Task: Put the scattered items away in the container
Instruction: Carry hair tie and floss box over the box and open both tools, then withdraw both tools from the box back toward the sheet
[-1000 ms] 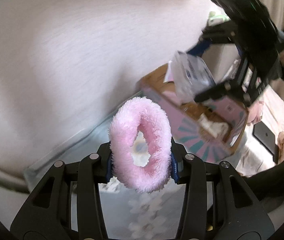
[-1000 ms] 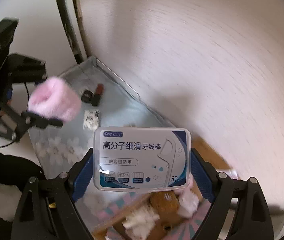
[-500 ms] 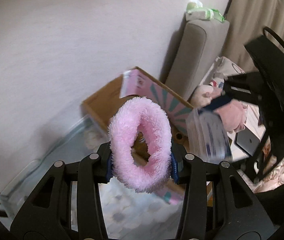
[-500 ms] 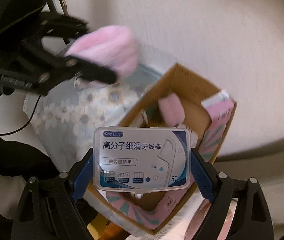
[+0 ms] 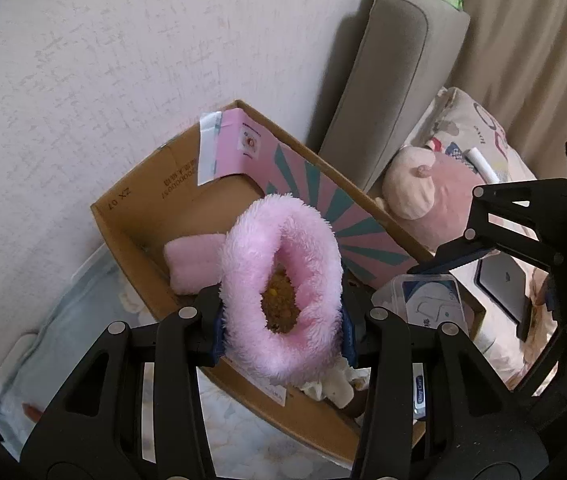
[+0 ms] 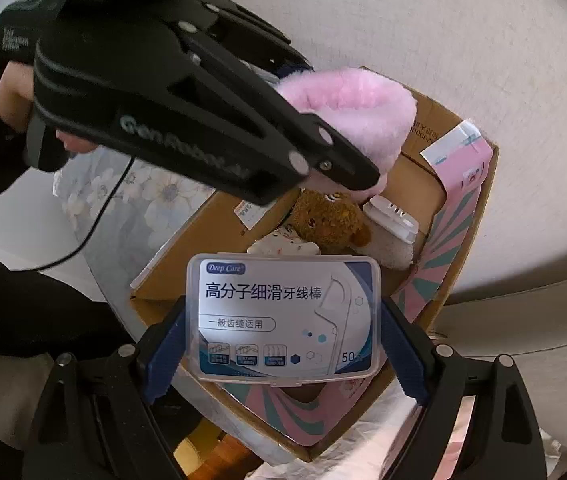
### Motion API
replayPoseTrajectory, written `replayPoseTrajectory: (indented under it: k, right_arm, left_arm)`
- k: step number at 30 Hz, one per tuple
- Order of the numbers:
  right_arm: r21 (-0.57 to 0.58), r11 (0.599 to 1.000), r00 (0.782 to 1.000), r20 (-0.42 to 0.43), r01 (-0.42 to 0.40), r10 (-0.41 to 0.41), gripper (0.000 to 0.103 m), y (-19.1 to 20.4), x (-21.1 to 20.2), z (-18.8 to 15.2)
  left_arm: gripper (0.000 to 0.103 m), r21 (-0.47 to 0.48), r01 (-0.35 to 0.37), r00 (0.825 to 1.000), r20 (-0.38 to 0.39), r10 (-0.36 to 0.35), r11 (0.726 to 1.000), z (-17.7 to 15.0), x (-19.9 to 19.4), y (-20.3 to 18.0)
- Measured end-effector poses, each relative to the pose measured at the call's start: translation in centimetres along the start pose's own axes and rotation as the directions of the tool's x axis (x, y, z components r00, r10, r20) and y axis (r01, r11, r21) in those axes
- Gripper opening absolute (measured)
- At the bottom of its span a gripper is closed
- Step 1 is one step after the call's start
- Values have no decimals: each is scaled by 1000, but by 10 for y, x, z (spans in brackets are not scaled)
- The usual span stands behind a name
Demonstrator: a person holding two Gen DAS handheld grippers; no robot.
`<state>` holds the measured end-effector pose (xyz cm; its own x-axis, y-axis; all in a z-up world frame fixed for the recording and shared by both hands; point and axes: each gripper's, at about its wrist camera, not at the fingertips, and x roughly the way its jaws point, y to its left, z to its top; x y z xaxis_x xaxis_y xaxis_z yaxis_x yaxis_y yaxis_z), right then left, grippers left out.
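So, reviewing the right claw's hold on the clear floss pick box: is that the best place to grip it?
Yes. The floss pick box is a flat rigid rectangle, and the right claw comes from below its label, pads on the two short ends. Those flat, parallel walls seat the pads squarely and leave the label face clear above the cardboard box.

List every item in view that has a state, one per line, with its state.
left gripper: shut on the pink fluffy ring, over the box
pink fluffy ring: held upright, squeezed at its sides
right gripper: shut on the floss pick case
floss pick case: lid closed, label up, held above the box
cardboard box: open, flaps up, partly filled
teddy bear: lying inside the box
pink pad: lying inside the box
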<state>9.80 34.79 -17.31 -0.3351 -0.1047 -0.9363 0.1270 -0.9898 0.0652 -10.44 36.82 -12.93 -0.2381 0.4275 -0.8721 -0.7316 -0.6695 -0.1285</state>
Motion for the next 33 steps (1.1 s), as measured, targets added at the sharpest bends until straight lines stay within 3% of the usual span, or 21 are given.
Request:
replayPoseTrajectory:
  k: [5, 6, 7, 8, 9, 11, 13, 23, 28, 33]
  right_arm:
    - [-40, 999, 1000, -9, 3, -3, 87, -3, 4, 2]
    - [-34, 999, 1000, -6, 6, -7, 87, -4, 4, 3]
    - [-26, 1000, 1000, 0, 7, -7, 87, -5, 5, 4]
    - [-13, 1000, 1000, 6, 1, -1, 87, -7, 5, 5]
    - [-1, 1000, 1000, 9, -4, 4, 88, -6, 5, 4]
    - [14, 1000, 1000, -4, -13, 13, 91, -7, 8, 3]
    - [8, 1000, 1000, -16, -26, 26, 102, -5, 11, 1]
    - [40, 999, 998, 65, -15, 12, 102, -6, -12, -2]
    - [-5, 996, 995, 48, 90, -89, 102, 5, -23, 0]
    - [-5, 978, 978, 44, 206, -206, 102, 0, -32, 15]
  left_arm:
    - [43, -4, -15, 1000, -7, 15, 1000, -1, 0, 1]
    - [55, -8, -13, 1000, -13, 13, 1000, -1, 2, 1]
    - [80, -14, -11, 1000, -18, 11, 1000, -1, 2, 1]
    - [95, -21, -11, 1000, -21, 11, 1000, -1, 4, 2]
    - [102, -25, -15, 1000, -17, 15, 1000, -1, 4, 2]
    - [102, -41, -3, 1000, 0, 3, 999, -1, 1, 2]
    - [102, -49, -11, 1000, -4, 11, 999, 0, 0, 2]
    - [103, -78, -91, 993, 72, 97, 993, -9, -45, 13]
    - [103, -103, -140, 980, 126, 152, 985, -19, -71, 24]
    - [103, -118, -180, 970, 144, 196, 977, -34, -96, 35]
